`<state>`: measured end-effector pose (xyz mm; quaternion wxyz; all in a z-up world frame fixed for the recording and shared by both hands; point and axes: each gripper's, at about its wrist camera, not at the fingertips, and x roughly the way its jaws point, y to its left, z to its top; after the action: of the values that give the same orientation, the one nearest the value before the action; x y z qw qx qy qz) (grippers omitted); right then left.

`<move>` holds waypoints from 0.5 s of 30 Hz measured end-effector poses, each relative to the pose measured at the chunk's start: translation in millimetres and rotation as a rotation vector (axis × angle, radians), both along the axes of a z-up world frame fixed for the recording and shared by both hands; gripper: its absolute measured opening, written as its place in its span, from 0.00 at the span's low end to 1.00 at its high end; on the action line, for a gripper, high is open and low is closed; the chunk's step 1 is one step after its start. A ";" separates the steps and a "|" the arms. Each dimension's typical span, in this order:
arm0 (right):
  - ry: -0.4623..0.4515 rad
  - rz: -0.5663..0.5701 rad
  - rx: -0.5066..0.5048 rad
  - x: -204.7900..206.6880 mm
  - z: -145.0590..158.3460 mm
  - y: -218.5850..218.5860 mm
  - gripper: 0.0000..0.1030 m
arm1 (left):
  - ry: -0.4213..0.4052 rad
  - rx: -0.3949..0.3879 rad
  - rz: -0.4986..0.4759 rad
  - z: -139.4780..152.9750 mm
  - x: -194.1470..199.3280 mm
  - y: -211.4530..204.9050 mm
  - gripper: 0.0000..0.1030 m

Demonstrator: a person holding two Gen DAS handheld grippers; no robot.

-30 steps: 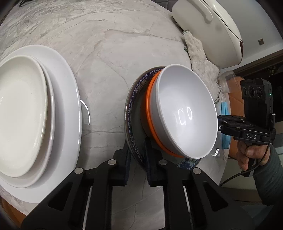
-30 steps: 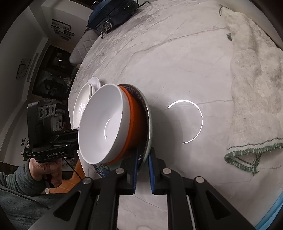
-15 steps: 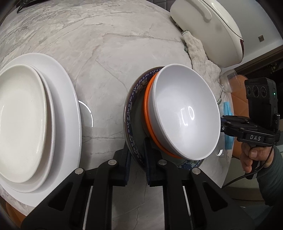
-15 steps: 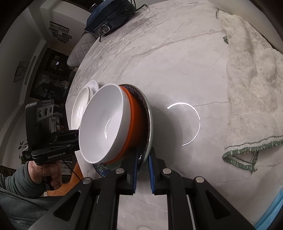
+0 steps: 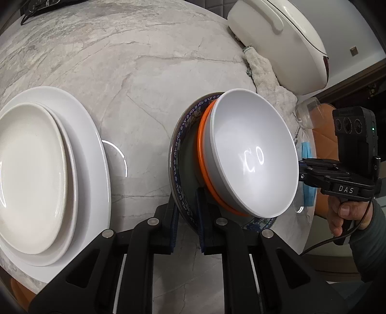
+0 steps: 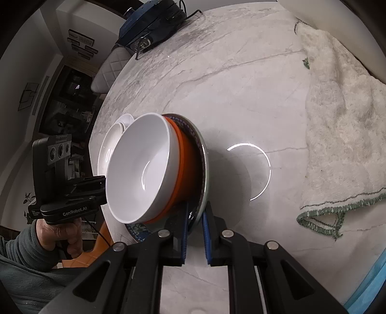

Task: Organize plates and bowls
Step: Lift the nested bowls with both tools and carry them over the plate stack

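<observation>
A blue-patterned plate is held over the surface, a round top of pale grey marble with thin dark veins. The plate is thin and glassy, with a blue flower rim. Two bowls sit stacked on it: an orange bowl below and a smooth white bowl nested inside that one.

The left claw is pinched tight on one edge of the plate. The right claw is pinched tight on the opposite edge.

Off to the side lie two more plates in a stack, a big white plate with a smaller cream oval plate on top. They rest flat on the marble, well apart from the held stack.

A fluffy white towel with a green stitched edge lies on the surface. A large white pot sits on it. A dark blue thing at the far edge may be a bag; it is hard to tell.
</observation>
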<state>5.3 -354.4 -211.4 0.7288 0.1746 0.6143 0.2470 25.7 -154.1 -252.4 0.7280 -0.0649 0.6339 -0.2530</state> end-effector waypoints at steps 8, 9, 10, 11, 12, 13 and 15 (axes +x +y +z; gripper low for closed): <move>-0.024 0.002 -0.007 0.7 17.5 2.9 0.13 | -0.012 -0.008 0.018 24.4 -0.7 6.7 0.10; -0.027 0.004 -0.008 0.9 19.8 4.5 0.13 | -0.013 -0.010 0.022 28.0 -0.9 8.5 0.10; -0.030 0.005 -0.009 1.5 22.5 5.9 0.13 | -0.016 -0.012 0.027 31.1 -1.4 9.9 0.10; -0.033 0.007 -0.010 1.9 25.3 7.3 0.13 | -0.018 -0.013 0.030 34.0 -1.2 12.1 0.10; -0.037 0.009 -0.010 2.5 28.1 9.4 0.13 | -0.020 -0.013 0.033 36.8 -1.2 14.2 0.10; -0.041 0.013 -0.012 2.3 31.1 10.1 0.13 | -0.022 -0.014 0.038 39.6 -1.5 16.6 0.10; -0.045 0.020 -0.014 3.8 36.2 15.1 0.13 | -0.029 -0.012 0.047 45.2 -2.3 22.4 0.10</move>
<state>9.1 -339.3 -175.3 0.7411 0.1578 0.6011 0.2541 23.4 -131.7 -207.1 0.7425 -0.0806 0.6200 -0.2405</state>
